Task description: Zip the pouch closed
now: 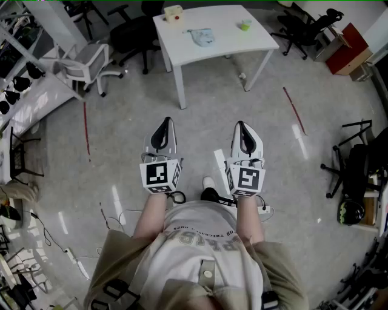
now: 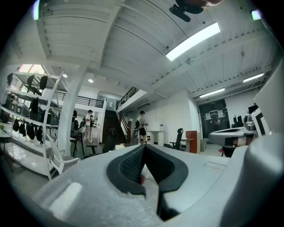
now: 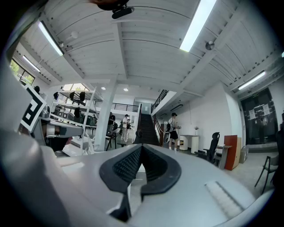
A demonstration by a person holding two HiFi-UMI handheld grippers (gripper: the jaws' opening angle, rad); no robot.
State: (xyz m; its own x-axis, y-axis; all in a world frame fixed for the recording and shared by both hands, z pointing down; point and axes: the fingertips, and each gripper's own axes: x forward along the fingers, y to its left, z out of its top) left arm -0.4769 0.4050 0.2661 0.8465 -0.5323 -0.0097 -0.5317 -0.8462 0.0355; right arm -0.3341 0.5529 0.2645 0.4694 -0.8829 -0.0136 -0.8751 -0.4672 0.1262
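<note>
A light blue pouch (image 1: 202,37) lies on the white table (image 1: 254,42) far ahead of me in the head view. I hold both grippers side by side, level, well short of the table. My left gripper (image 1: 165,123) is shut with nothing between its jaws. My right gripper (image 1: 240,126) is shut and empty too. In the left gripper view the left gripper (image 2: 144,147) has its dark pads (image 2: 128,166) touching at the tips. In the right gripper view the right gripper (image 3: 140,147) looks the same. The pouch is in neither gripper view.
On the table also stand a small cream box (image 1: 173,12) and a green cup (image 1: 244,25). Office chairs (image 1: 91,65) stand left of the table and others (image 1: 303,27) at the back right. A red cabinet (image 1: 348,48) is far right. Shelving (image 2: 31,115) and people (image 3: 172,131) stand far off.
</note>
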